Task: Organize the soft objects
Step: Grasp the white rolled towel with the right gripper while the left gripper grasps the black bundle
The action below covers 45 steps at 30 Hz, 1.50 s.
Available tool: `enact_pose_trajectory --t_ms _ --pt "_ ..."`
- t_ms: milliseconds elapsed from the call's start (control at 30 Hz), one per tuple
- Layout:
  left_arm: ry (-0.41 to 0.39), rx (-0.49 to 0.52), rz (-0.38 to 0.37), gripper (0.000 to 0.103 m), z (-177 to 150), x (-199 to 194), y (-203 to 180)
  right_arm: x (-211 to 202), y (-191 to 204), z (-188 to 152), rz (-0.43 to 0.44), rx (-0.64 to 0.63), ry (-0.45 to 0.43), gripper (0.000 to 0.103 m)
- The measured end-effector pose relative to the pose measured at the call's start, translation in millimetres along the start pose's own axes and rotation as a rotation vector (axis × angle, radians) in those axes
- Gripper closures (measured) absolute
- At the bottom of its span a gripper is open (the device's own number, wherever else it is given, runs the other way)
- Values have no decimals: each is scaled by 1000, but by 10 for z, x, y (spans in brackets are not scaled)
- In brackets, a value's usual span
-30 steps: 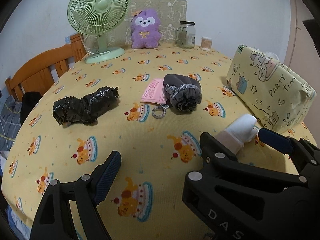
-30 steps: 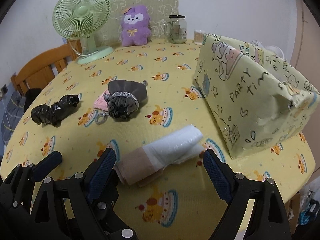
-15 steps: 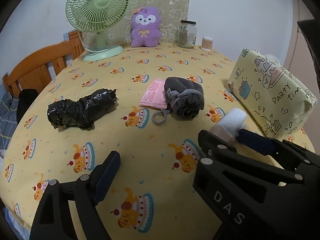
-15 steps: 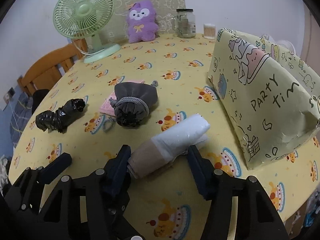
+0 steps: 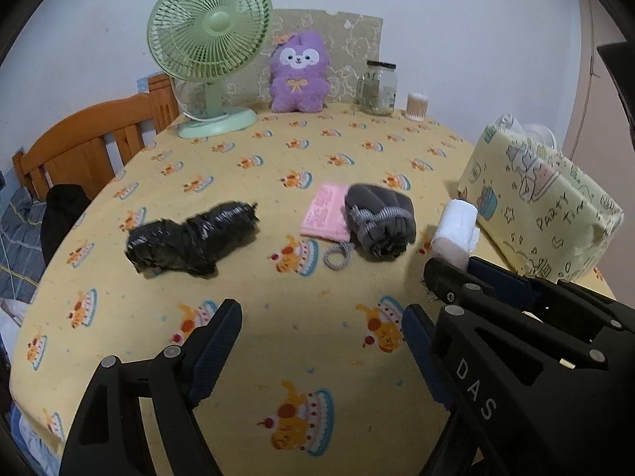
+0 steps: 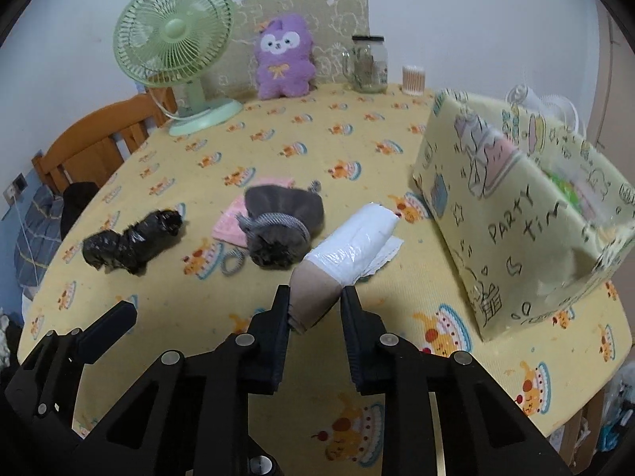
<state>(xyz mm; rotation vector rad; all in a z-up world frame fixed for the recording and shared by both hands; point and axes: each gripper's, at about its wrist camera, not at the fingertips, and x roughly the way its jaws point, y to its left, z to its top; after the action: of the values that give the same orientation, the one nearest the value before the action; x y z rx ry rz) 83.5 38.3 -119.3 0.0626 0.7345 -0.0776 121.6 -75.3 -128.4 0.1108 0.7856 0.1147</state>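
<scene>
My right gripper is shut on the tan end of a rolled white-and-tan cloth and holds it just above the table; the roll also shows in the left wrist view, behind the right gripper's body. A black plastic-wrapped bundle lies at the left. A grey drawstring pouch lies mid-table on a pink packet. My left gripper is open and empty over the near table.
A yellow "party time" box stands open at the right. At the back are a green fan, a purple plush, a glass jar and a cotton-swab cup. A wooden chair stands at the left edge.
My right gripper's jaws closed on the tan end of the white-and-tan roll and raised it slightly. My left gripper stayed open.
</scene>
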Motion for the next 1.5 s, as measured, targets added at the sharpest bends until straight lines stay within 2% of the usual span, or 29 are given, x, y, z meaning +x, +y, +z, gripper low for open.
enact_pose_trajectory --t_ms 267,467,833,900,1000,1333,1367,1500 --pt "-65 3 27 18 220 -162 169 -183 209 223 20 -23 -71 75" --pt "-63 -19 39 18 311 -96 334 -120 377 346 25 -59 -84 75" --pt "-82 20 80 18 496 50 509 48 565 545 51 -97 -103 75" --pt "-83 21 107 18 531 108 548 84 589 577 58 -96 -100 75" --pt "-74 31 122 18 572 202 587 162 618 619 67 -94 -89 75" --pt "-8 6 104 19 599 470 674 411 649 672 64 -89 -49 75" --pt "3 4 100 20 596 499 682 433 655 676 62 -93 -46 75" --pt "57 -5 92 38 571 604 700 527 663 667 72 -98 -16 75"
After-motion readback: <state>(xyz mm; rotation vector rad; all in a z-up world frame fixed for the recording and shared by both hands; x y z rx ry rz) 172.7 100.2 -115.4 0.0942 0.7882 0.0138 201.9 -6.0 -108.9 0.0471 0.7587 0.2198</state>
